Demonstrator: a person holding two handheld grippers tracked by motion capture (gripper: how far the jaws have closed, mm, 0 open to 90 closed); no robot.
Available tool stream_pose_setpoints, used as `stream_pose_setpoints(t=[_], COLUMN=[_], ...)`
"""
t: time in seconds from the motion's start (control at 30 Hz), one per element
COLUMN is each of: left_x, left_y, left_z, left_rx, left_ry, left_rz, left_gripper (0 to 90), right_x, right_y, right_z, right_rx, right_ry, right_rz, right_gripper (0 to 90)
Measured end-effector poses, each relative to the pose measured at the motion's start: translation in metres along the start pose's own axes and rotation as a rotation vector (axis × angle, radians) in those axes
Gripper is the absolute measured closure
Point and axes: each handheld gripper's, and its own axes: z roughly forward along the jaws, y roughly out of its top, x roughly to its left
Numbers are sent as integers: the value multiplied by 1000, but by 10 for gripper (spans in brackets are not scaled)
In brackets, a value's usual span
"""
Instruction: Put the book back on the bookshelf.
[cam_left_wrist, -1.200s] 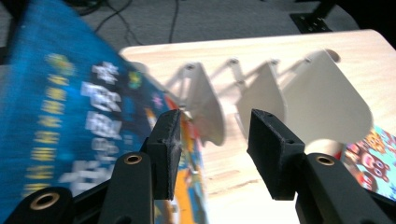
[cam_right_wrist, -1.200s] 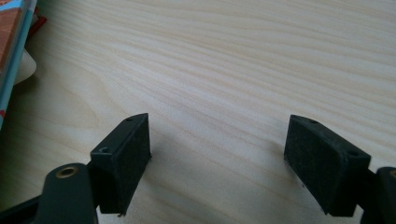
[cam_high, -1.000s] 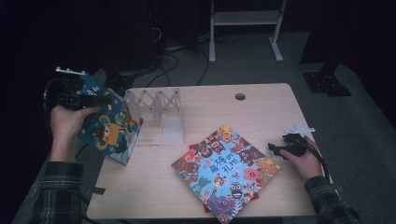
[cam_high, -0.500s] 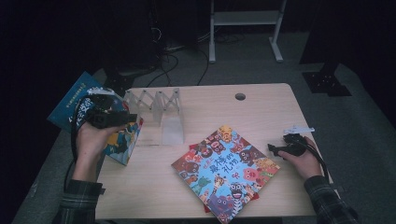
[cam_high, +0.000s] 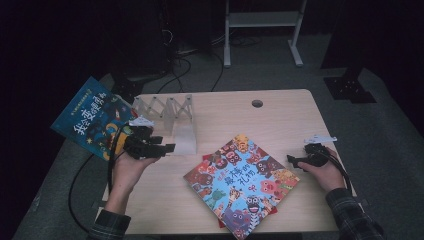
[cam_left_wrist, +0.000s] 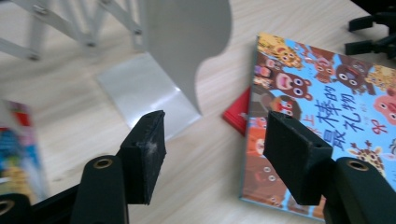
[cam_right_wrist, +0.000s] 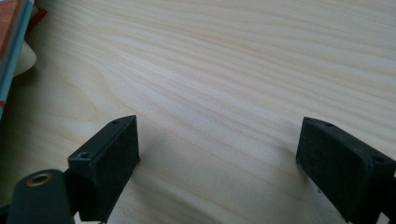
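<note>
High view shows a wooden table (cam_high: 280, 115) with a white expanding book rack (cam_high: 172, 116) at its far left, and the work in hand looks like sorting picture books into that rack. One dark blue book (cam_high: 89, 117) leans at the table's left edge, just left of the rack and partly overhanging, so that part seems done or nearly so. A colourful animal book (cam_high: 241, 184) lies flat near the middle, turned cornerwise, on top of a red book whose corner (cam_left_wrist: 237, 112) peeks out beneath it; both look yet to be stood up. The left gripper (cam_high: 167, 148) hovers just right of the blue book and in front of the rack, pointing right toward the flat books; its jaws have just been opening, they stand at a middling width and nothing sits between them, as the left gripper view confirms. The left hand (cam_high: 131, 167) wraps the tool from below, forearm reaching in from the near edge. The right gripper (cam_high: 291, 160) rests low at the right side of the table, just off the animal book's right corner, jaws spread wide and empty over bare wood, having just been opening too. The right hand (cam_high: 320, 172) holds it level, pointing left, not touching the cover.
</note>
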Motion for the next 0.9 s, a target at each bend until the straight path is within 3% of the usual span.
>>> stream_pose_setpoints(t=[0.1, 0.2, 0.37, 0.53, 0.7, 0.87, 0.9], left_x=[-4, -11, -14, -17, -18, -23, -24], left_y=[-9, -19, -32, -42, -47, -52, -52], left_z=[13, 33, 53, 69, 77, 87, 90], left_rx=[-5, 42, 62, 85, 91, 137, 152], left_ry=[-33, -37, -61, -83, -113, -133, -135], left_rz=[-15, 14, 43, 79, 81, 96, 95], left_gripper=[348, 297, 224, 173, 157, 153, 147], right_x=[0, 0, 1, 2, 4, 6, 7], right_y=[0, 0, -1, -1, -1, 0, 1], right_z=[0, -1, -2, -3, -5, -8, -11], right_rx=[0, 1, -3, 0, 6, 25, 34], right_ry=[-2, -2, 1, 6, 8, 7, 4], right_rz=[3, 5, 0, -3, -9, -7, -6], right_gripper=[118, 119, 136, 171, 207, 306, 359])
